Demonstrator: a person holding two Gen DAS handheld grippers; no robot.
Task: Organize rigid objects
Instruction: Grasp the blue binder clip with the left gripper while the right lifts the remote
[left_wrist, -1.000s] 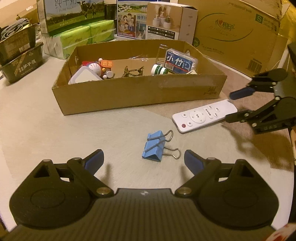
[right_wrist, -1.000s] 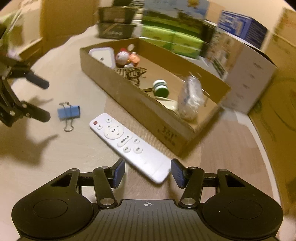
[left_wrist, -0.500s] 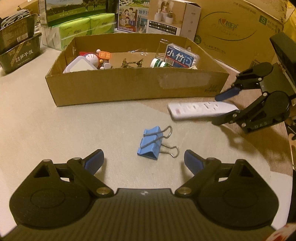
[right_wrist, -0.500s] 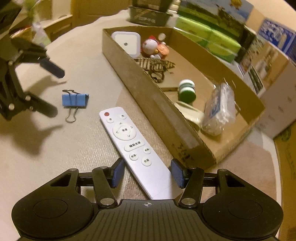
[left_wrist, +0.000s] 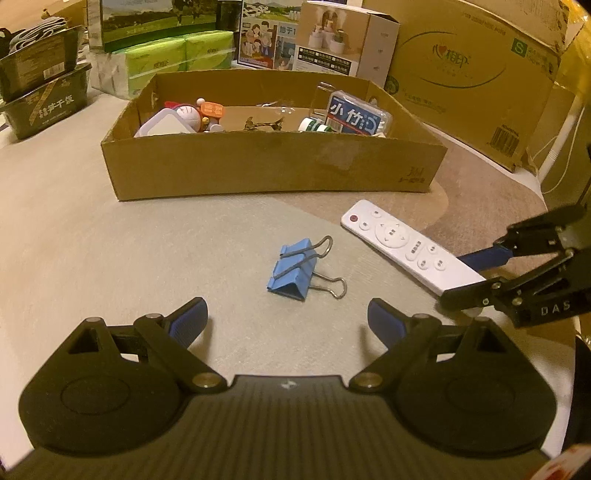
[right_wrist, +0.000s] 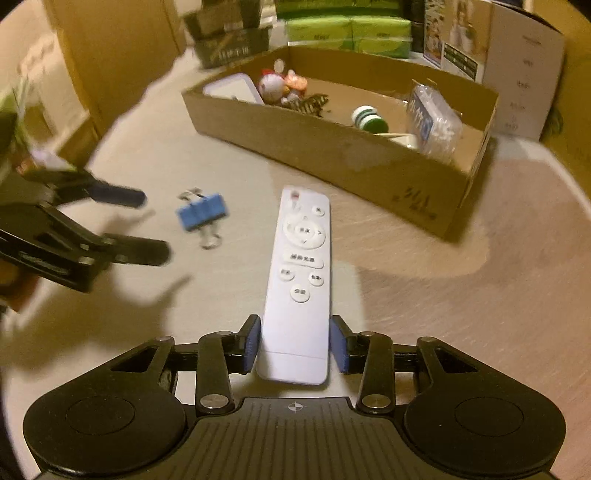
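A: What is seen in the left wrist view, from left to right?

B: The left gripper (left_wrist: 287, 321) is seen at the bottom of the frame, its blue-padded fingers spread wide with nothing between them. A blue folded-metal binder clip (left_wrist: 293, 268) with wire loops is found at centre on the matte, pale table surface (left_wrist: 110, 236). An open, shallow cardboard box (left_wrist: 273, 166) is set behind it, holding a white-and-red figurine (left_wrist: 188, 115) and a plastic-wrapped blue pack (left_wrist: 355, 117). At right, a slim white remote control (left_wrist: 402, 243) lies flat, its near end between the fingers of the right gripper (left_wrist: 469, 275).

A: What is added by the right wrist view?

B: The remote's (right_wrist: 301, 280) smooth rounded body is shown lengthwise at centre, with the right gripper's (right_wrist: 295, 345) jaws closing on its lower end; a thin gap may remain at the pads, but contact cannot be told. The clip (right_wrist: 201, 218) is blurred at left.
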